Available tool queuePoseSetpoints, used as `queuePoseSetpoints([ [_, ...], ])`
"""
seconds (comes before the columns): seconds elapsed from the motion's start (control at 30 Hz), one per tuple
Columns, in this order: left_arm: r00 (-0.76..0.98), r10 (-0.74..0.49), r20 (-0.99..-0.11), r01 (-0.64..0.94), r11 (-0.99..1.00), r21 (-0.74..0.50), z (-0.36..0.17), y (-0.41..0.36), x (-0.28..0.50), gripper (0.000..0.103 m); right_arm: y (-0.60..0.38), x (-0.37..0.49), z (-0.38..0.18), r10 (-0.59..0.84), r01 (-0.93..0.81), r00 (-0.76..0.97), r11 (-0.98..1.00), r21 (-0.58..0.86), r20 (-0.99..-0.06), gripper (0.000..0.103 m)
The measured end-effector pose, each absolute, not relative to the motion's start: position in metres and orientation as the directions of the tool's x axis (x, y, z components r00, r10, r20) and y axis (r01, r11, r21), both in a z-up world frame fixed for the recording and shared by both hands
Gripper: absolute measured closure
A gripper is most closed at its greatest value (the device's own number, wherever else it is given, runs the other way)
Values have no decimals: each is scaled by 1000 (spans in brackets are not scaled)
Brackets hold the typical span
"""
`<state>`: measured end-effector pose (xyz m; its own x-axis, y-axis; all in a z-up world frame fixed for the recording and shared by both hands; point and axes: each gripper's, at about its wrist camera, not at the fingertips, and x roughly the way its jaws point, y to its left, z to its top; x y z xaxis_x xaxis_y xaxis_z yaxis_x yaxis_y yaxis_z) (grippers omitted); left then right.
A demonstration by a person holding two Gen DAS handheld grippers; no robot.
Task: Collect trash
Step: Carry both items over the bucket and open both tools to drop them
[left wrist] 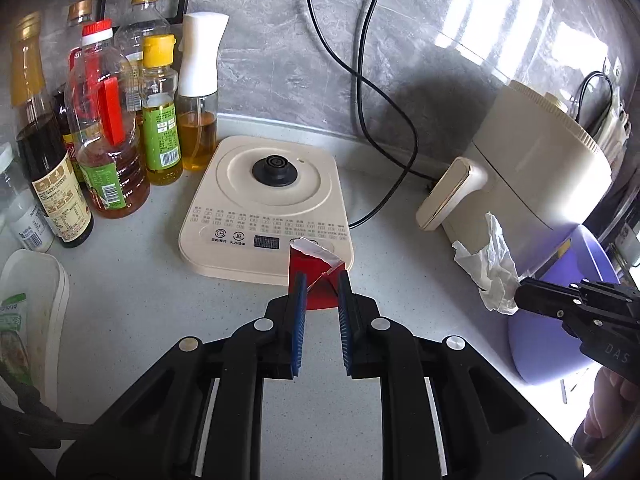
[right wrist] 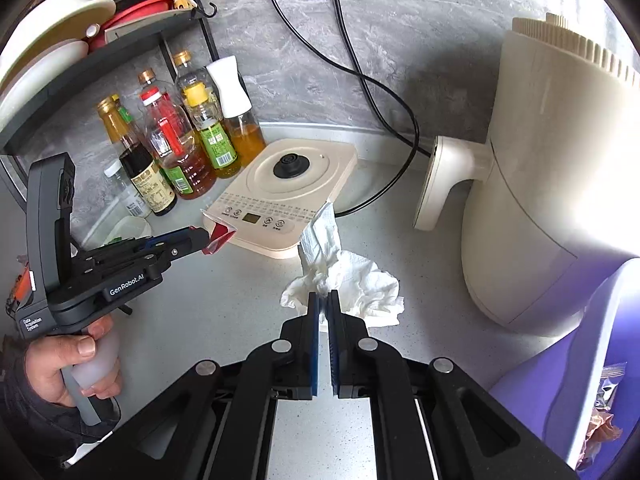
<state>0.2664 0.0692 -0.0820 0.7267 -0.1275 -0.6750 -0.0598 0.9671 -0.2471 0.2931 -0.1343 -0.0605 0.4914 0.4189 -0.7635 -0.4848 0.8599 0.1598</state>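
Observation:
My left gripper [left wrist: 322, 280] is shut on a torn red wrapper [left wrist: 314, 266] with a silver inside and holds it above the counter, in front of the kettle base. It also shows in the right wrist view [right wrist: 206, 236] with the red wrapper [right wrist: 219, 234] at its tip. My right gripper [right wrist: 323, 300] is shut on a crumpled white tissue [right wrist: 352, 280] held above the counter. In the left wrist view the right gripper [left wrist: 520, 298] holds the tissue [left wrist: 494, 268] beside the purple bin [left wrist: 556, 344].
A beige kettle base [left wrist: 268, 204] sits mid-counter, with several oil and sauce bottles [left wrist: 104, 136] to its left. A beige air fryer [right wrist: 552, 184] stands at the right. The purple bin [right wrist: 560, 384] holds some wrappers. Black cables [left wrist: 384, 128] run down the wall.

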Motion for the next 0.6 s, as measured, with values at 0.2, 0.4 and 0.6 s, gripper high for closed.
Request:
queuePoseSetpoints([
  [0.2,768,-132,-627,-30,970,-240,-49,47,253,88,-168,272,-18,456,-489,553,855,171,-697,98],
  [0.4,793,-170,-584,28,970,-243,-24,8,252,88,-215,254,10,462,-459,602,868,191,-651,98],
  [0.6,806,-231,-545,114,964,-240,-1,-42,253,88,-274,235,25,418,-391,658,900,190,-627,97],
])
